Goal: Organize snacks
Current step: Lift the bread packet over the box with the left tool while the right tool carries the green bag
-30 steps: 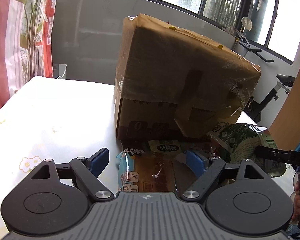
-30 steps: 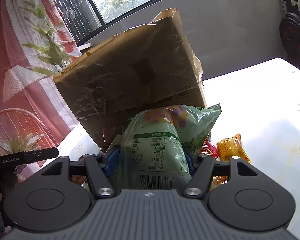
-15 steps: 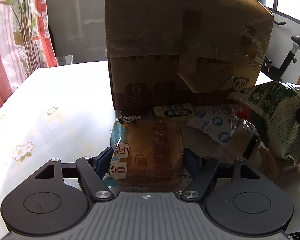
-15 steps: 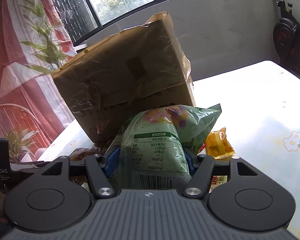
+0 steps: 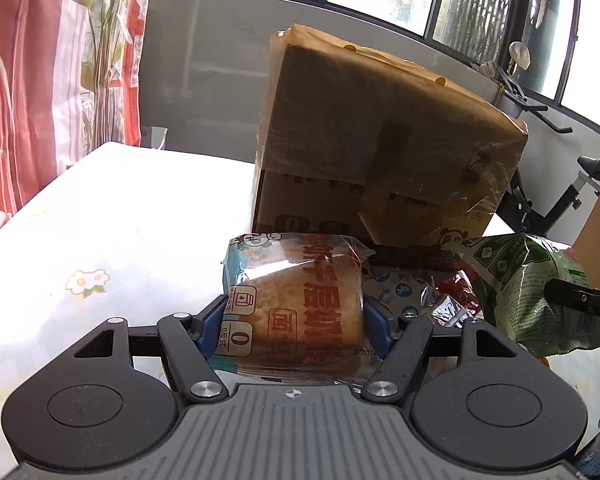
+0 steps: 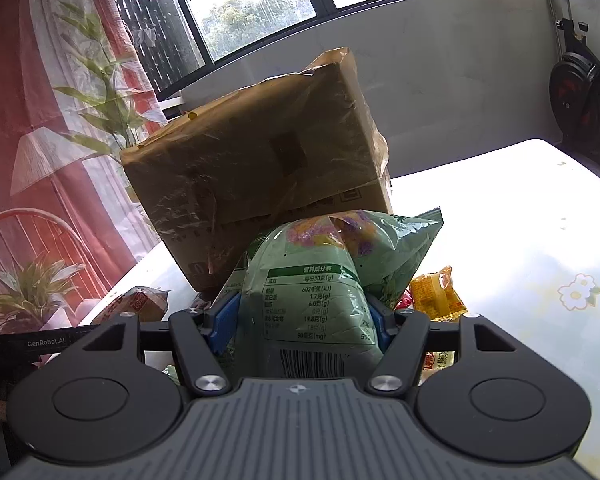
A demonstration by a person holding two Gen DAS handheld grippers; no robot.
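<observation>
Floral tablecloth (image 5: 100, 240) under cardboard box (image 5: 380, 140); left jaws closing on bread, right grip chips.

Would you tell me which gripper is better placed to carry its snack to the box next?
Right gripper: firmly shut on the green bag, box just ahead. Left's jaws are closing around the bread.

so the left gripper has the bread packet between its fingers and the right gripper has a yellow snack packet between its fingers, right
Not quite. The right wrist view shows the right gripper clamped on a green snack bag; the yellow snack packet lies on the table beside it. The left gripper, jaws closing, does have the bread packet between its fingers.
</observation>
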